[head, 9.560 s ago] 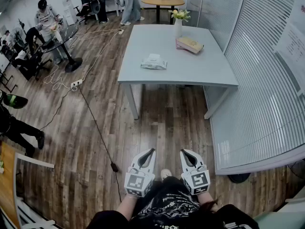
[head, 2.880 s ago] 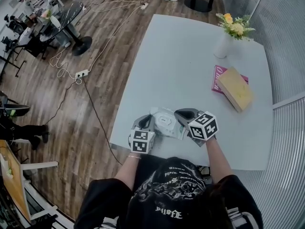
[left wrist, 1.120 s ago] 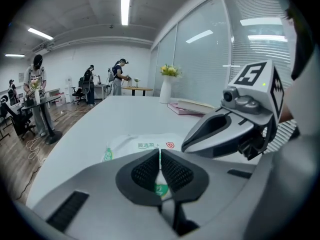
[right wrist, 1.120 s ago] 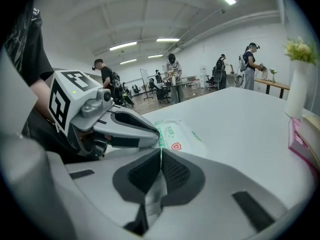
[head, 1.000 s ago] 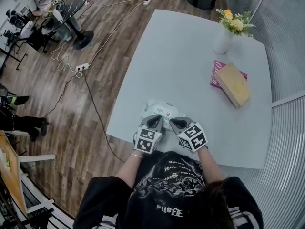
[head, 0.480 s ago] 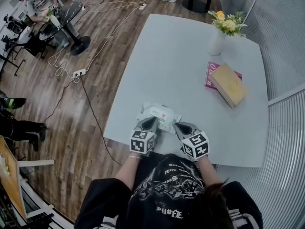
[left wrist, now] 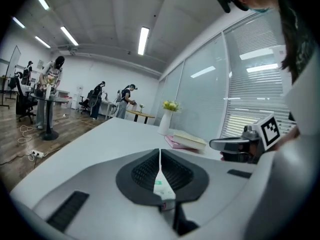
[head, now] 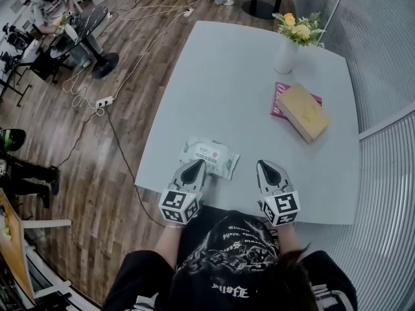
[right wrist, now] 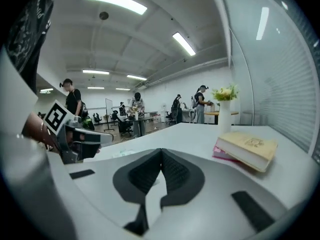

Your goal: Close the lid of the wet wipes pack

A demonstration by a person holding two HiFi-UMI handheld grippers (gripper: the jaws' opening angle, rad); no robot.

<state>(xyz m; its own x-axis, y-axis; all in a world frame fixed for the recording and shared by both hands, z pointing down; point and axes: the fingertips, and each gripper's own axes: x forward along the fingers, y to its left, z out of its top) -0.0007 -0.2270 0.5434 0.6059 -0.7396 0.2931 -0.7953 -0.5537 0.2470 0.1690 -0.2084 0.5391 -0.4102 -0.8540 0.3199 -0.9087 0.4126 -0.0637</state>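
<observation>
The white wet wipes pack [head: 209,159] lies flat near the front edge of the grey table [head: 233,76], and its lid looks down flat. My left gripper [head: 194,164] hovers just above the pack's near edge, jaws together and holding nothing. In the left gripper view, a sliver of the pack [left wrist: 161,186] shows under the left gripper [left wrist: 160,150]. My right gripper [head: 264,165] hangs to the right of the pack, apart from it, shut and empty. In the right gripper view, the right gripper [right wrist: 161,150] points across the table and the left gripper [right wrist: 82,136] shows at the left.
A tan book on a pink one [head: 299,111] lies at the table's right. A white vase of flowers [head: 285,52] stands at the back. The table's front edge is just below the grippers. Cables and a power strip [head: 102,102] lie on the wood floor to the left, with people beyond.
Both grippers have lifted off the pack and drawn back toward me. The right one has swung out to the right. The pack stays on the table.
</observation>
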